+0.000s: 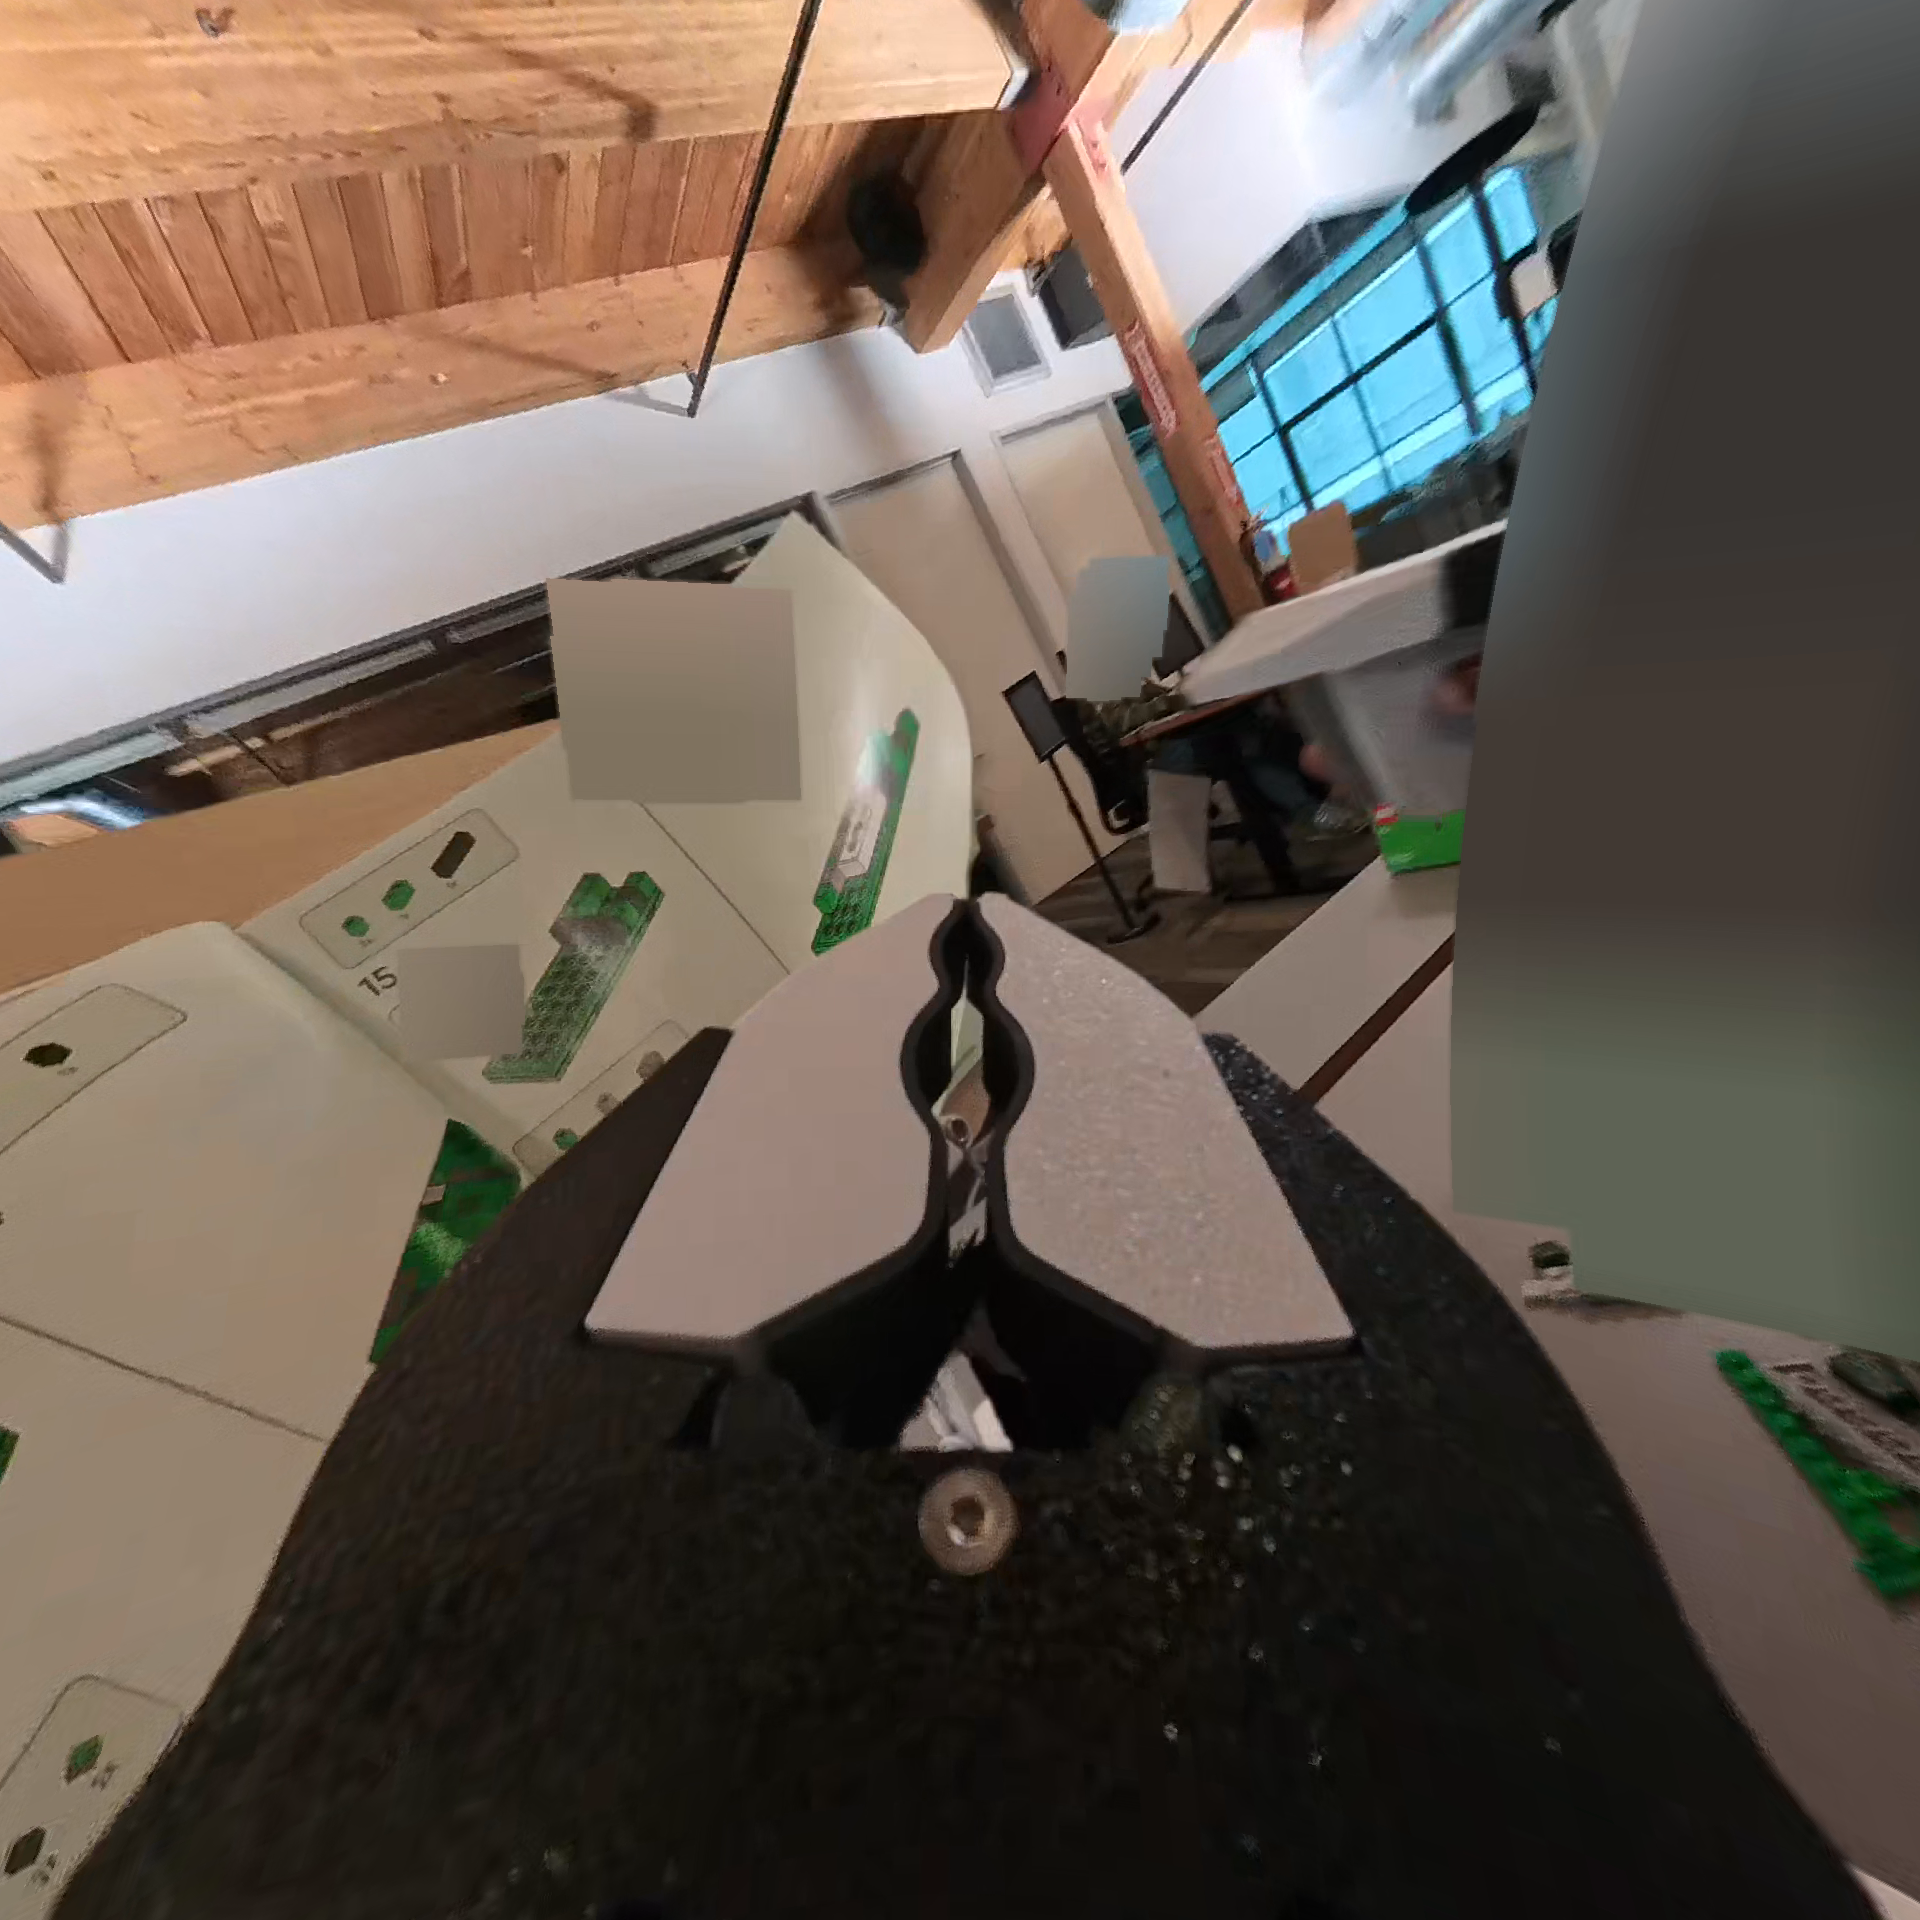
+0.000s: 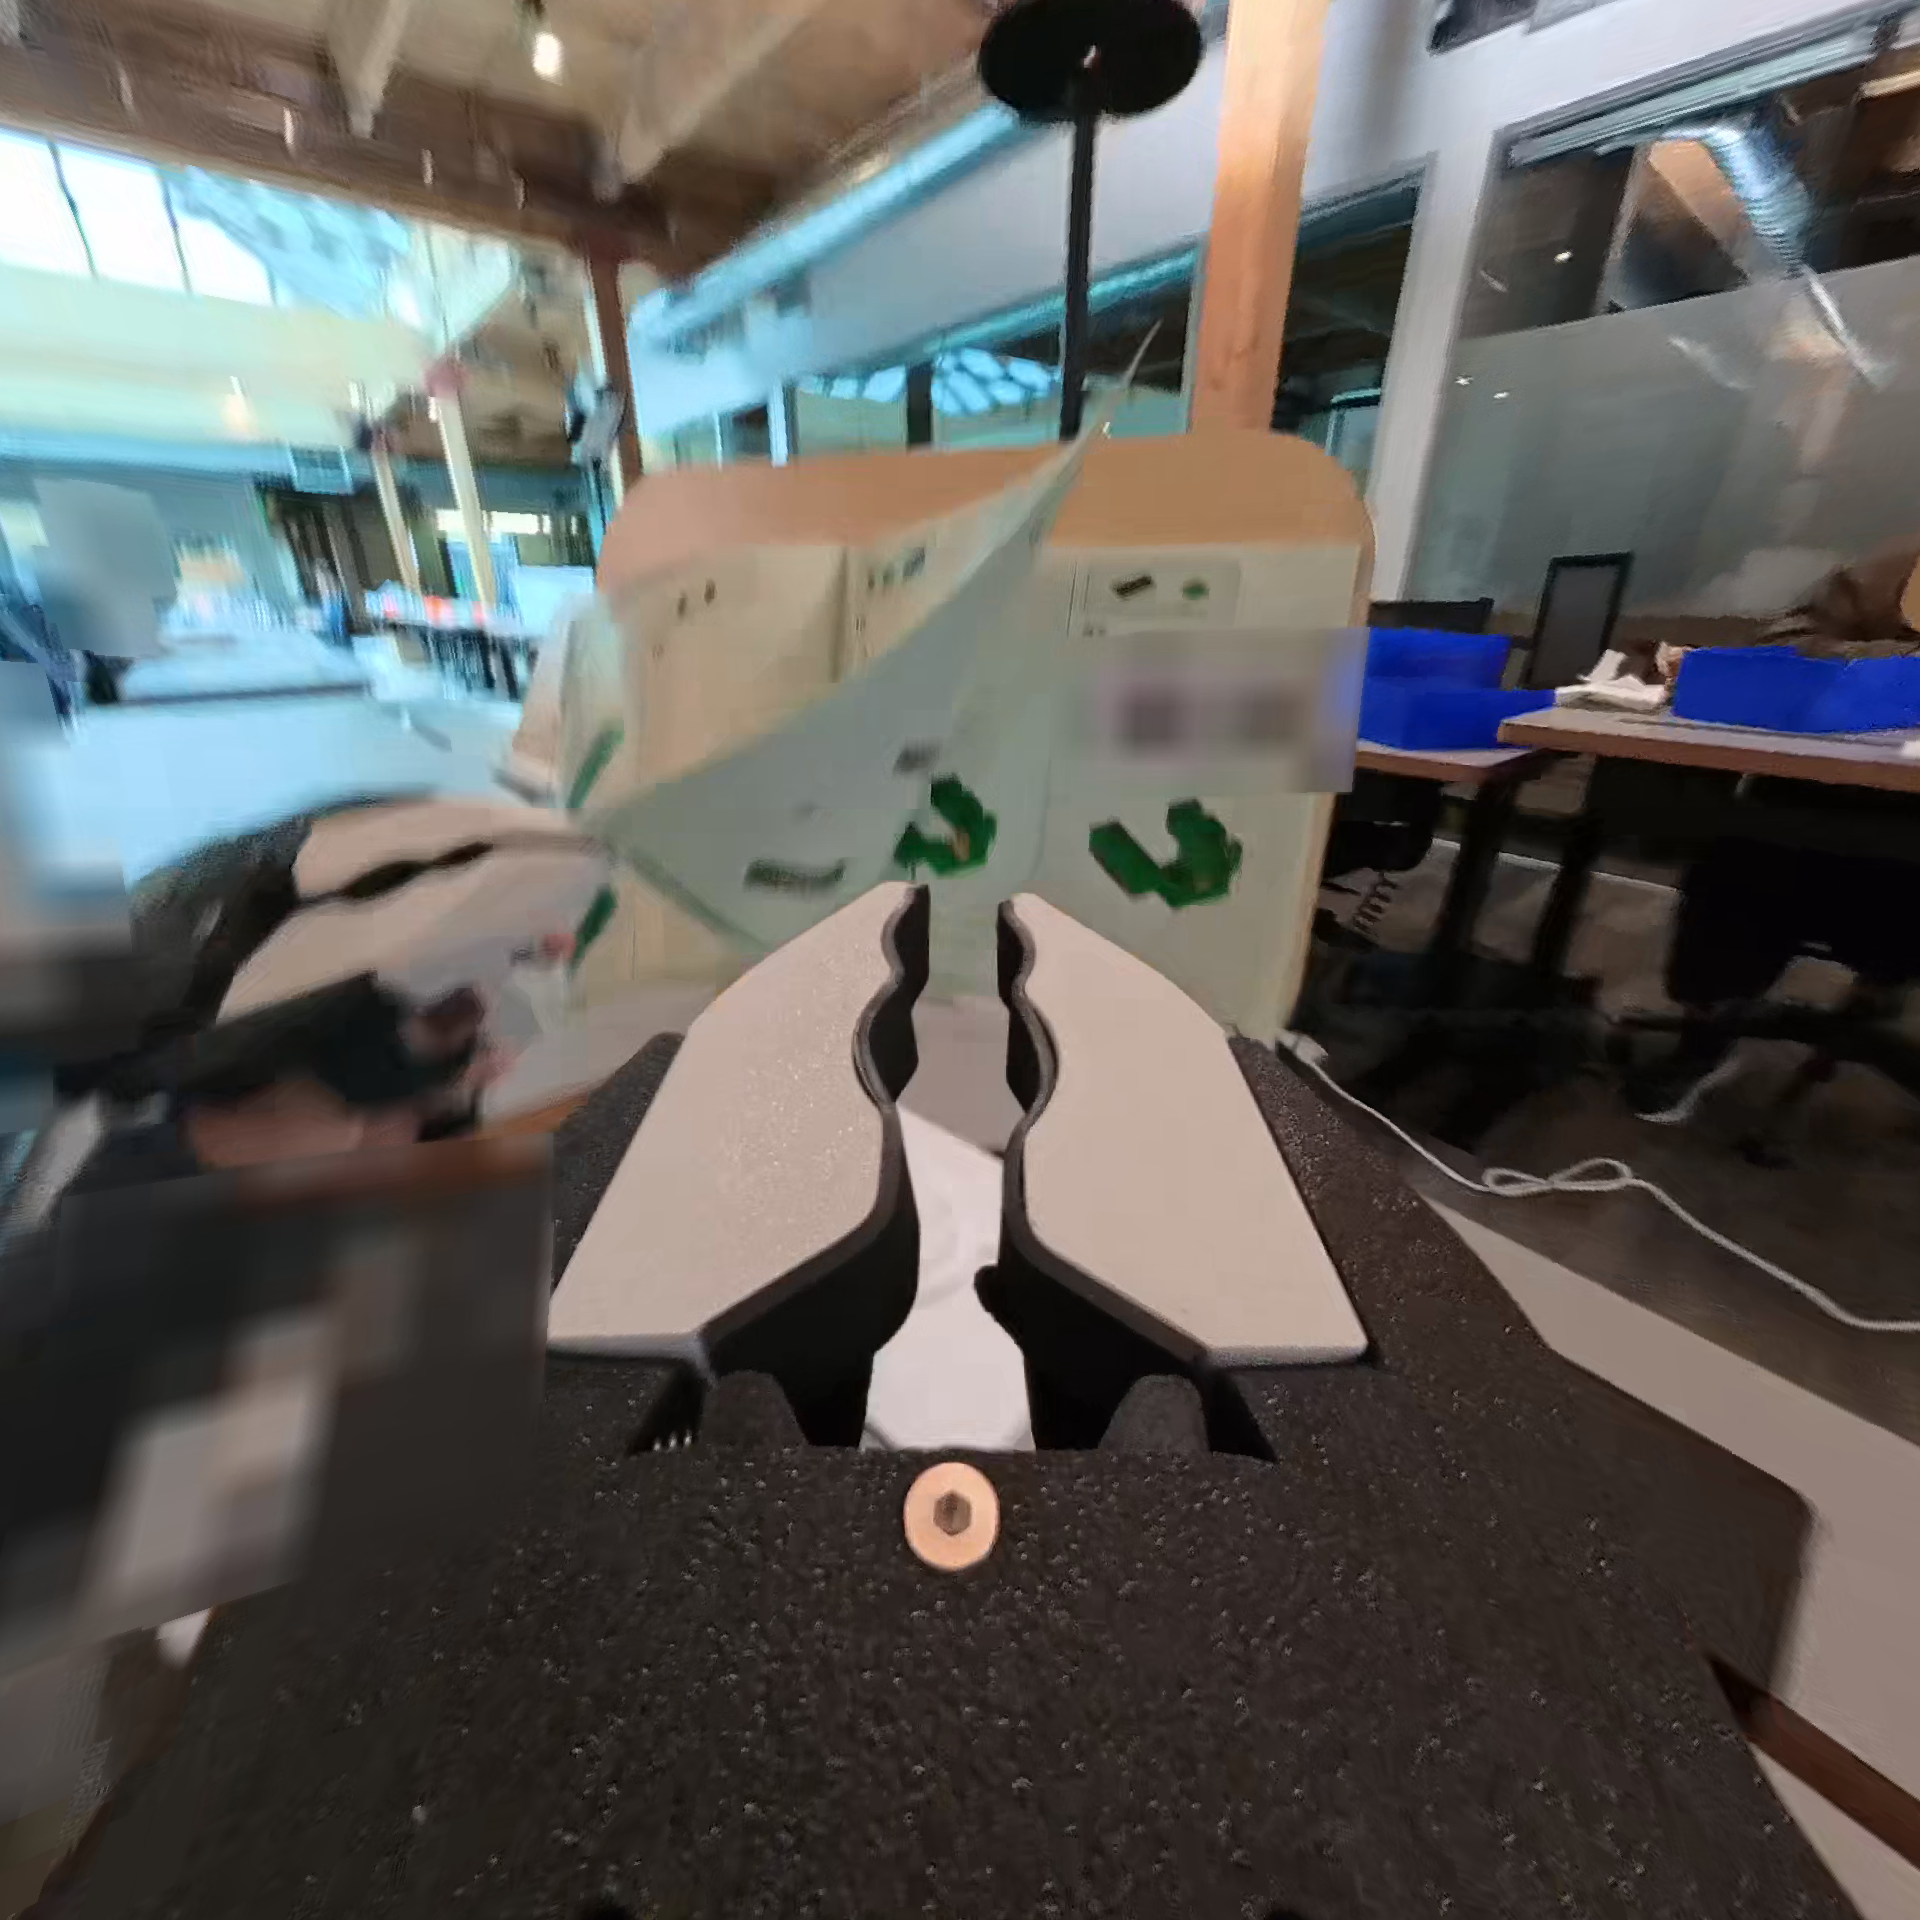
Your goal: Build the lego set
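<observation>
The left gripper (image 1: 971,920), pressed together, seems to pinch a curling page of the instruction booklet (image 1: 727,862). The right gripper (image 2: 961,904) is slightly spread and empty. The green lego build (image 1: 1829,1455) lies right on the table (image 1: 1621,1475). Turn the page slowly to avoid tearing.

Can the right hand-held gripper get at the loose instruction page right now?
Probably yes: the right hand-held gripper is open, aimed at the instruction page, with nothing between them.

White table (image 1: 1621,1558) with a wood edge; a green Lego plate (image 1: 1829,1475) lies flat on it; farther back, a green box (image 1: 1418,836).
</observation>
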`<state>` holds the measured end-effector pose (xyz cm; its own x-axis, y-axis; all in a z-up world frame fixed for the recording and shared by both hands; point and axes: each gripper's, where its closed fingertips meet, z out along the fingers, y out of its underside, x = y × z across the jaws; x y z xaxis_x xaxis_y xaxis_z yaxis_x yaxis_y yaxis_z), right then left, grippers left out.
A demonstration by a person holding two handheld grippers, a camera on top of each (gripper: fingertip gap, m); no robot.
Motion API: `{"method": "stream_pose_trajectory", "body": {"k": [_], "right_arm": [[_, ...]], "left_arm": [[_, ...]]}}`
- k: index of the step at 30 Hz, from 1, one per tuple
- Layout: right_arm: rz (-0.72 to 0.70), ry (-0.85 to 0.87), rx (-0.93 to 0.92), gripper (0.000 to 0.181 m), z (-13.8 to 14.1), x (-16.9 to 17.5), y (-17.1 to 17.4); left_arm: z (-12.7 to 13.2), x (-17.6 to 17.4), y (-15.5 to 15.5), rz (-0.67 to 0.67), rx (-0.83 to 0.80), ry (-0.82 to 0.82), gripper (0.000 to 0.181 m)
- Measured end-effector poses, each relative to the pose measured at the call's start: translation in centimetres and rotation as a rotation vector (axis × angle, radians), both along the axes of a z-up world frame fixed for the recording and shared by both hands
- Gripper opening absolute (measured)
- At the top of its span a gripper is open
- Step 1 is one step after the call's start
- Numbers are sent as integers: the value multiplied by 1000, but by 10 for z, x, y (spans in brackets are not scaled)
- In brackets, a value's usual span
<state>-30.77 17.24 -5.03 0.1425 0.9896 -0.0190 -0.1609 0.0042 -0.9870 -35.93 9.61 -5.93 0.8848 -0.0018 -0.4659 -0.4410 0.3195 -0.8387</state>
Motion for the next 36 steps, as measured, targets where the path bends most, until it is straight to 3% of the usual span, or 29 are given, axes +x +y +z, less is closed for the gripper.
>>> {"method": "stream_pose_trajectory", "body": {"k": [1, 4, 10, 11, 12, 14, 17, 20, 24, 29, 36], "right_arm": [[-37, 9, -16, 13, 6, -16, 4], [-134, -8, -23, 13, 7, -56, 11], [-43, 109, -168, 12, -11, -91, -16], [-40, 125, -169, 12, -13, -91, -19], [-36, 138, -164, 12, -14, -91, -22], [-36, 146, -122, 11, -16, -91, -28], [-28, 139, -54, 9, -13, -93, -29], [58, 109, -45, 10, -15, -98, -37], [171, 95, -61, 9, -22, -107, -49], [217, 81, -75, 9, -27, -112, -53], [246, 125, -83, 9, -19, -103, -51]], "left_arm": [[3, -4, -5, -15, 0, -28, 0], [8, -9, -21, -72, -22, -58, 0], [2, -7, -32, -232, -194, -184, 1], [-1, -7, -32, -242, -226, -204, 24], [-4, -7, -31, -244, -259, -221, 36], [-9, -6, -31, -251, -310, -226, 45], [-4, -7, -33, -219, -285, -213, 40], [6, -13, -32, -181, -230, -268, 22], [-15, -25, -19, -138, -348, -359, 23], [-21, -9, -15, -267, -354, -338, 14], [-16, 13, -20, -393, -327, -285, 17]]}}
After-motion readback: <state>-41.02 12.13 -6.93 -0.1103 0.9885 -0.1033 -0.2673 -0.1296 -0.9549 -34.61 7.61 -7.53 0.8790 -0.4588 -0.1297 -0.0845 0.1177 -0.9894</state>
